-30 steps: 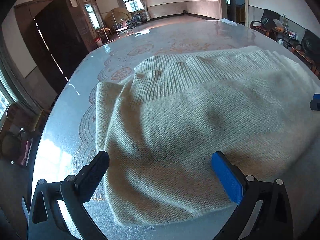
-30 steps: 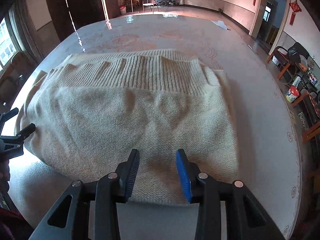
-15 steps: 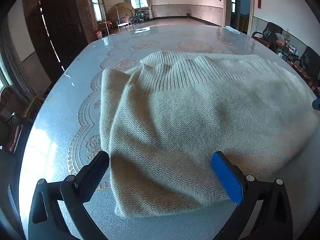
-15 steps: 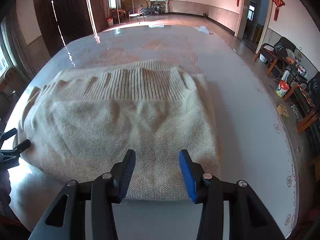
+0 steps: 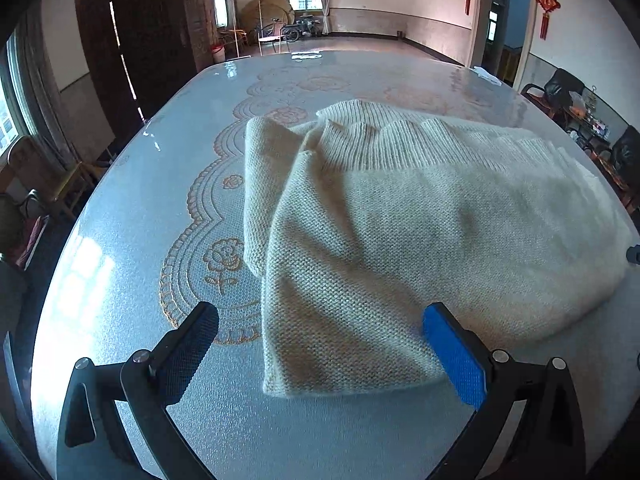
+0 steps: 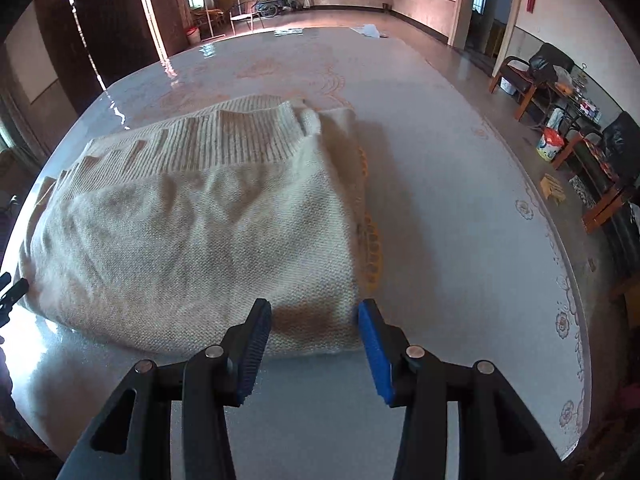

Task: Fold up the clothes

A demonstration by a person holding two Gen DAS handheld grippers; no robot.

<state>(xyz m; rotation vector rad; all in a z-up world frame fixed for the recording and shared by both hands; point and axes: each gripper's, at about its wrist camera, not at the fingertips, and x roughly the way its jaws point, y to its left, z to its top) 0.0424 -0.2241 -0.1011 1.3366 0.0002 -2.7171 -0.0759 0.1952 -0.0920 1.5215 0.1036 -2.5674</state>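
Two views. Left wrist: left gripper (image 5: 320,344) fingers spread wide, empty, above near corner of cream sweater (image 5: 400,232) folded on counter (image 5: 120,280). Right wrist: right gripper (image 6: 314,340) fingers released, just widened, over sweater's near edge.

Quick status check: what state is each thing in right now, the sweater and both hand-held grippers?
Sweater: folded over, lying on the table, ribbed hem on top at the far side, not held.
Left hand-held gripper: open wide, empty, over the sweater's near left corner.
Right hand-held gripper: partly open, empty, at the near right corner.
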